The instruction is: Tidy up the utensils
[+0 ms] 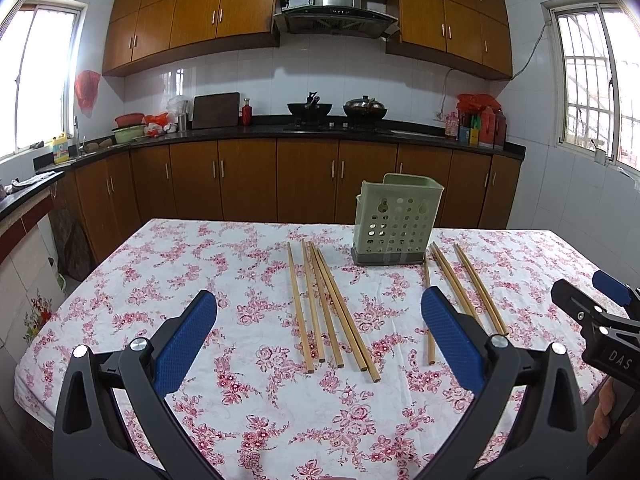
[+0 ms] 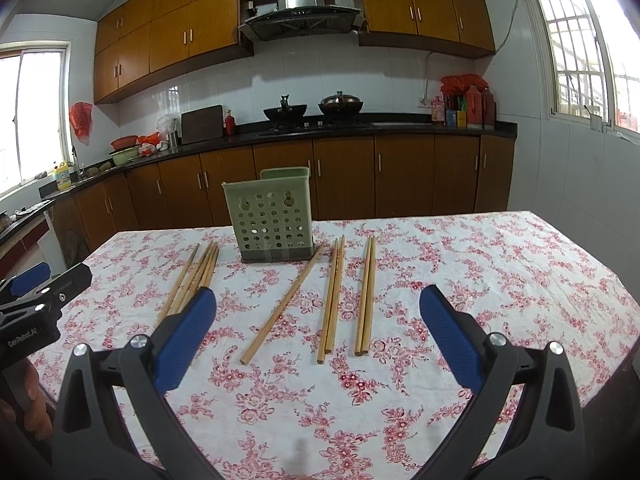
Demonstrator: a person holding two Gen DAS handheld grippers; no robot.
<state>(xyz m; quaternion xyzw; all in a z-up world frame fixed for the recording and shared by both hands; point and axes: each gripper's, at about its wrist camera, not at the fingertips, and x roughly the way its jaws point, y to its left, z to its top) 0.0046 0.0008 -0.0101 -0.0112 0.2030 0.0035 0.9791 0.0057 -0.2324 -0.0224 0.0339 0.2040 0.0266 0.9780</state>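
Note:
A pale green perforated utensil holder (image 1: 396, 220) (image 2: 270, 216) stands upright on the floral tablecloth. Several wooden chopsticks (image 1: 326, 306) lie left of it under my left gripper's view, and more chopsticks (image 1: 468, 288) lie to its right. In the right wrist view a single chopstick (image 2: 282, 306) lies slanted, with two pairs (image 2: 332, 300) (image 2: 366, 296) beside it and a bundle (image 2: 196, 276) at the left. My left gripper (image 1: 319, 332) is open and empty above the table. My right gripper (image 2: 318, 332) is open and empty too.
The table (image 1: 248, 408) has a pink floral cloth; its far edge faces brown kitchen cabinets (image 1: 304, 180). The right gripper shows at the right edge of the left wrist view (image 1: 596, 320); the left gripper shows at the left edge of the right wrist view (image 2: 40, 300).

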